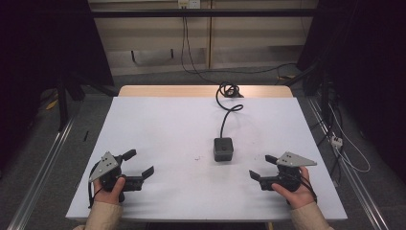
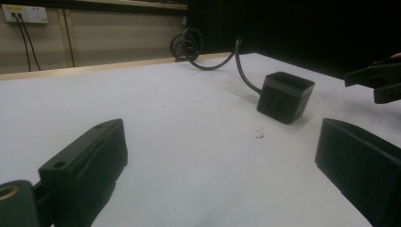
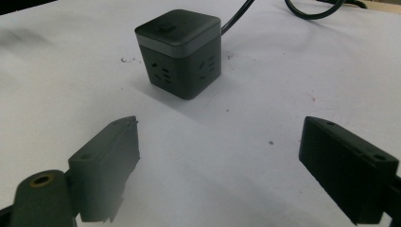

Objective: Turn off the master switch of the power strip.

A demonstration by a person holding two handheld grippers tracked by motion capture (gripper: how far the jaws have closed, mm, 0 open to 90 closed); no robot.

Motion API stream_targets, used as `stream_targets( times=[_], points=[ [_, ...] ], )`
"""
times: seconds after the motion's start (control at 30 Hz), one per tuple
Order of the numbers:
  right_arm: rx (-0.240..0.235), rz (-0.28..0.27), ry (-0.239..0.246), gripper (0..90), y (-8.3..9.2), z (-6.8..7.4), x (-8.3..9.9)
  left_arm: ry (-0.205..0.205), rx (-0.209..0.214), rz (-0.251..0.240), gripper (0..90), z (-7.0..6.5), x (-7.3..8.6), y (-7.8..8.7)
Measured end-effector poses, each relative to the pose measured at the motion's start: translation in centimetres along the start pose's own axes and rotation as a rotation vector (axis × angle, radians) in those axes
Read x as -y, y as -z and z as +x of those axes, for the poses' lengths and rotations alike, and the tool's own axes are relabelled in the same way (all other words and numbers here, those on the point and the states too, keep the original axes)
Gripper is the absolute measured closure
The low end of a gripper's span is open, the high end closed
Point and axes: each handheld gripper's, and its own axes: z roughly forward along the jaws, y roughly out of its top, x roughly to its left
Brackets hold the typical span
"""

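Observation:
A black cube power socket (image 1: 223,149) stands on the white table (image 1: 158,129), a little right of centre, with its black cable (image 1: 229,106) running to a coil at the far edge. My left gripper (image 1: 141,163) rests near the front left, jaws wide apart and empty, aimed toward the cube. My right gripper (image 1: 262,166) sits at the front right, also open and empty, pointing left at the cube. In the left gripper view the cube (image 2: 285,97) lies ahead to the right. The right gripper view has the cube (image 3: 179,52) close ahead, sockets on its sides.
The coiled cable (image 1: 229,89) lies at the table's far edge on a wooden strip. Small dark specks (image 1: 197,158) mark the table left of the cube. Wall outlets (image 2: 24,14) and cables sit beyond the table; metal rails run along both sides.

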Motion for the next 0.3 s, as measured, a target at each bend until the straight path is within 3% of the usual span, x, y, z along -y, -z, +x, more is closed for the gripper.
stream_targets(
  times=[0.3],
  points=[
    [0.006,0.024,0.015,12.8,-0.12,-0.04,0.15,-0.002,0.000,0.004,3.0,0.04,0.04,0.02]
  ],
)
